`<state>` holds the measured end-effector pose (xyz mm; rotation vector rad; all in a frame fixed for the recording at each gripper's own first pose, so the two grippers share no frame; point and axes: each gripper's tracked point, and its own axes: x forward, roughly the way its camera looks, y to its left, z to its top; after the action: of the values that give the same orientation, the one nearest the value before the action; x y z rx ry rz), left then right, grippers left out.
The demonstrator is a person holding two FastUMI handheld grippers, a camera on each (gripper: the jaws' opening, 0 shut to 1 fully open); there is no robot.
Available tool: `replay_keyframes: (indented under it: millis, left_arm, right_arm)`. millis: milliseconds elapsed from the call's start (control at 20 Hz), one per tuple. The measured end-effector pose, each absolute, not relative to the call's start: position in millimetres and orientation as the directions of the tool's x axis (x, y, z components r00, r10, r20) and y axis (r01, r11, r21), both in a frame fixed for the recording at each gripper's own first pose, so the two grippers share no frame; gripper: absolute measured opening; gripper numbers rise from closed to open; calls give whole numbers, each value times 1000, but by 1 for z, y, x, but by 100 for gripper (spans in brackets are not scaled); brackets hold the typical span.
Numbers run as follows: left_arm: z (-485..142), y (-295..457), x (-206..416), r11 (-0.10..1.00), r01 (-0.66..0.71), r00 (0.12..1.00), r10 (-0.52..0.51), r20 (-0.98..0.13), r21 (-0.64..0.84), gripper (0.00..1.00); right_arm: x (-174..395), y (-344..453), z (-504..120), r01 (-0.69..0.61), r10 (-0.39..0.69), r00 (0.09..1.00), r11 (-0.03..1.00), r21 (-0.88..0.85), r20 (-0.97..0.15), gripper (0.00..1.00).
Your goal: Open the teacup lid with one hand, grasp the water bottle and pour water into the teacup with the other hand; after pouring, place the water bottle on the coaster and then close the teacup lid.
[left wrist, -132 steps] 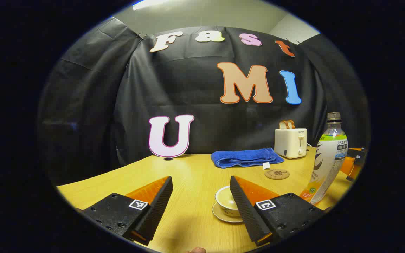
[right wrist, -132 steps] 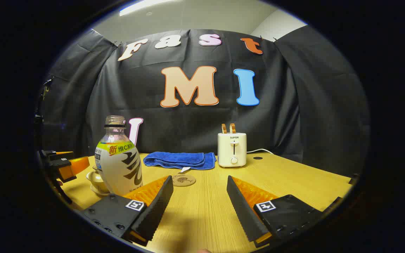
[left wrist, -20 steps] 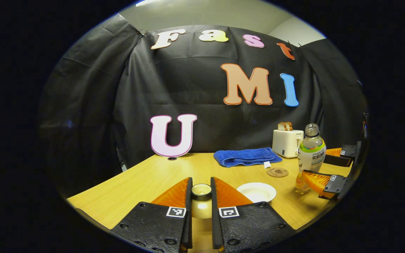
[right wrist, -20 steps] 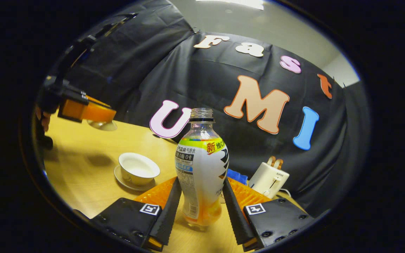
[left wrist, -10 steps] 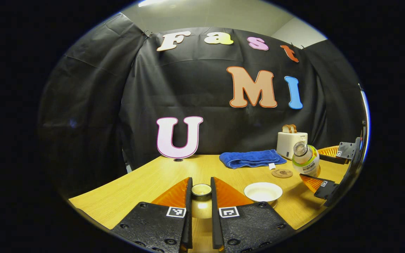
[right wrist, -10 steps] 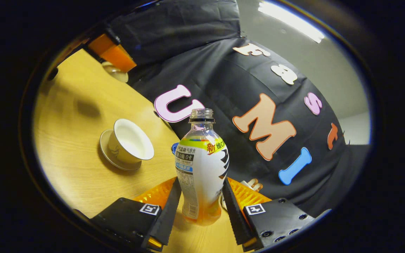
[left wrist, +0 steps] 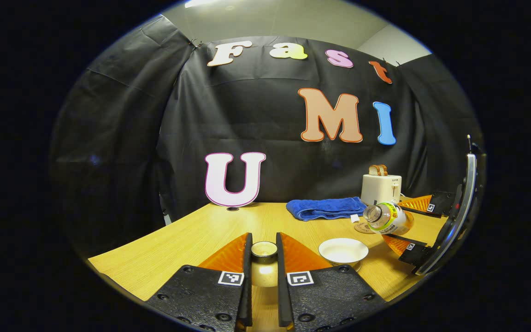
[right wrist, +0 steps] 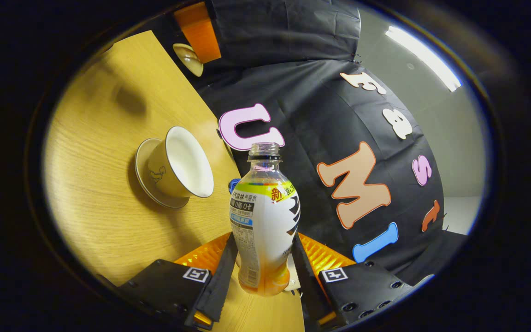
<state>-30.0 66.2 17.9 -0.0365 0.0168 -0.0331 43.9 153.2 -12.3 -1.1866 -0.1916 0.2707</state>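
Pouring is at hand: right hand-held gripper [right wrist: 262, 265] clamps the bottle [right wrist: 264, 221], tipped toward the open cup [left wrist: 343, 251] on the bench [left wrist: 191, 240]. Left hand-held gripper [left wrist: 263, 258] pinches the lid [left wrist: 264, 249] aside. Next, I reckon, the mouth must reach over the cup.

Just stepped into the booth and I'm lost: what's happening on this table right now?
A person is pouring a drink with two handheld tools. The left tool holds the teacup lid up off the table by its knob. The right tool grips the uncapped water bottle, tipped nearly sideways with its mouth toward the open teacup on its saucer. No liquid is visibly leaving the bottle. The coaster lies beyond the cup.
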Motion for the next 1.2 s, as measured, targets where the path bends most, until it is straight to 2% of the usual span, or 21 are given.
replay_keyframes:
  millis: [850,1200]
  left_arm:
    - [16,75,-29,998,20,999,-21,-26,-56,19]
    - [16,74,-29,998,23,999,-25,-28,-63,19]
  right_arm:
    - [42,162,5,12,422,907,-61,-998,-14,72]
    - [34,166,6,64,450,893,-169,-983,-19,72]
